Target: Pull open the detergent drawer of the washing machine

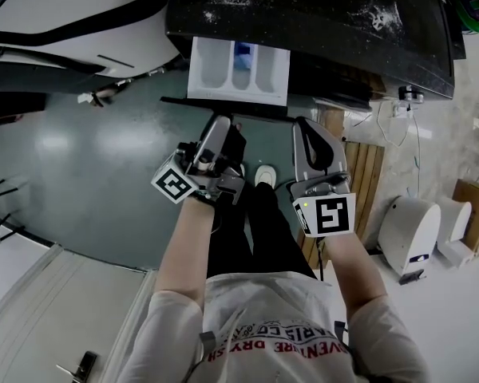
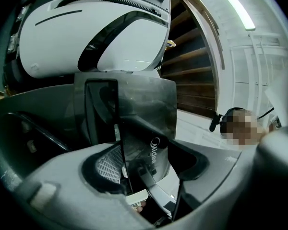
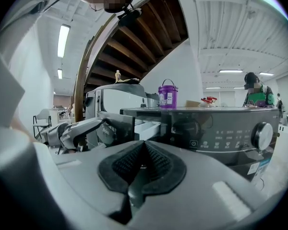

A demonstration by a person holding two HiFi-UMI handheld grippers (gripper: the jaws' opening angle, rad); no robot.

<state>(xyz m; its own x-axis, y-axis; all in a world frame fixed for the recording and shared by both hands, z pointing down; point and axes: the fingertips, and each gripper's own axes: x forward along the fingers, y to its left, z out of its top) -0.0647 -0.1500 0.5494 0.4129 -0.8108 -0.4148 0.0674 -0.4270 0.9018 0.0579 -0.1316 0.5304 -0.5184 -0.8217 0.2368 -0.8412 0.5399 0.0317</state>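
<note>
Left gripper [image 2: 146,163]: jaws clamped on the dark front panel [image 2: 139,109] of the drawer, which stands between them.
Detergent drawer [image 1: 239,76]: pulled well out of the machine's front, its white compartments exposed, a blue patch at the back of the middle one.
Right gripper [image 3: 141,167]: jaws pressed together, nothing between them, just right of the drawer and apart from it.
Washing machine [image 1: 303,10]: dark top, with a round dial [image 3: 262,135] on its control face.
</note>
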